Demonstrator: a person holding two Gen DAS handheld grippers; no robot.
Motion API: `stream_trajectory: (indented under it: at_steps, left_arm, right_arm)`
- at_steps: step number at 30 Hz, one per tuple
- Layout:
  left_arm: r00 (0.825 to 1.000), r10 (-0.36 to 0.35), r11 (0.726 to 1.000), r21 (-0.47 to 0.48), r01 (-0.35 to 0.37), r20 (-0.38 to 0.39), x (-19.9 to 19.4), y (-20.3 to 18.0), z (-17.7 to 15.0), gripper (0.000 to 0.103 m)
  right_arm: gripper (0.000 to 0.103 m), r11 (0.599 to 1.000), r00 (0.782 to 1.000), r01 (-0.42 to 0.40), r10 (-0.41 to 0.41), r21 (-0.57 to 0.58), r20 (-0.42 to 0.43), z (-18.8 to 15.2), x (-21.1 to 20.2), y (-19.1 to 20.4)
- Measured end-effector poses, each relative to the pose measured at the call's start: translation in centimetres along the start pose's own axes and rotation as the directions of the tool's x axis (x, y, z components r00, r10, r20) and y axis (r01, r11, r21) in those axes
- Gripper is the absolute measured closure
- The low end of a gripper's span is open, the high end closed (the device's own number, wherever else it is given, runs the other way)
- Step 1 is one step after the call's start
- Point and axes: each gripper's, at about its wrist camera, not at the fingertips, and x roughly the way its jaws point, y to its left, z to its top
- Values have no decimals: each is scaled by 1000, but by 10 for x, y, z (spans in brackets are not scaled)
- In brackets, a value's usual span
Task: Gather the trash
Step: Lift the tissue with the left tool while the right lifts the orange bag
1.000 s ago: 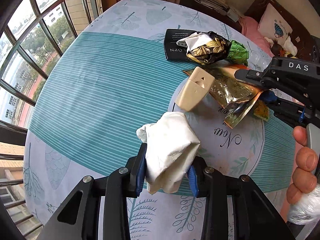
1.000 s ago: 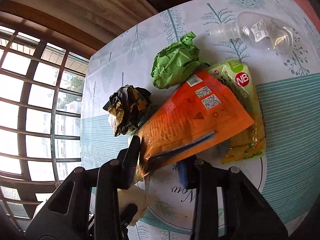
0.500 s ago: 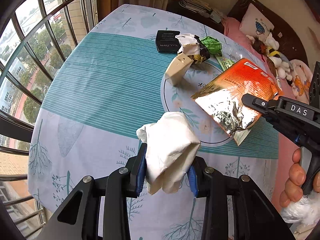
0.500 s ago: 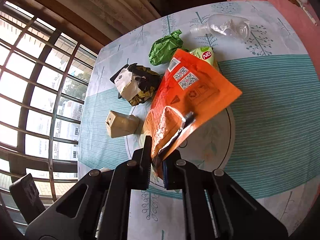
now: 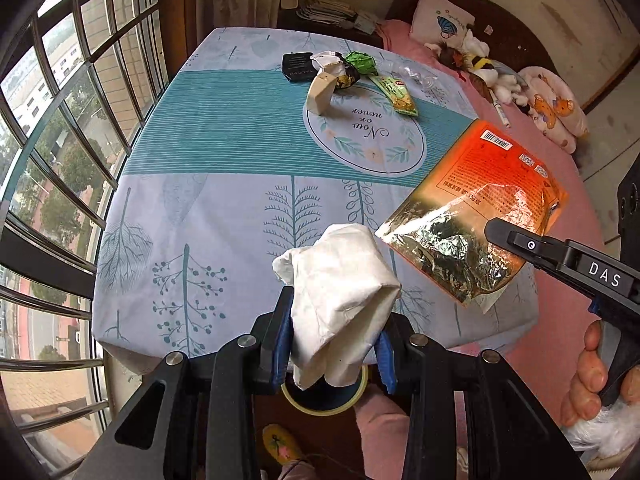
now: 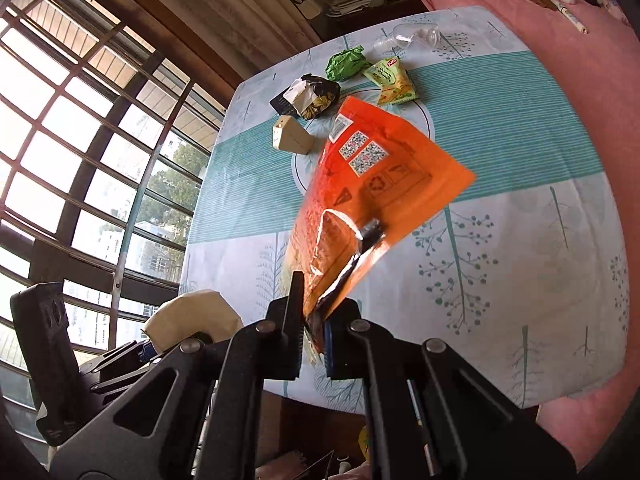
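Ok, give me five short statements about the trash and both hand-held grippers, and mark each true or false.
1. The left hand-held gripper grips a white wad. True.
2. The right hand-held gripper is empty. False: it is shut on the edge of an orange bag, which hangs clear of the table.
3. A green paper ball lies on the table. True.
4. The clear bottle stands upright. False: it lies on its side near the far edge.
5. The beige carton is held in a hand-held gripper. False: it rests on the table.
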Motion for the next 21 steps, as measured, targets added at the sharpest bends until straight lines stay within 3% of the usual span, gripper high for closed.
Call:
stream_trajectory:
  at_steps: [6,12,21]
  left_arm:
    - [999,-36,993,110,38,-18,-22,7,-48,68]
    - [996,-55,981,181,66,-65,-19,7,-87,68]
    - [989,-68,969,226,97,-133,1,-12,-124,68]
  right_arm:
    - [98,998,998,57,-58,17,25,-85,-35,18]
    - [98,993,993,117,-117,35,13,-160,-52,29]
    - [98,982,980,190,-190,-7,-60,-218,-53,33]
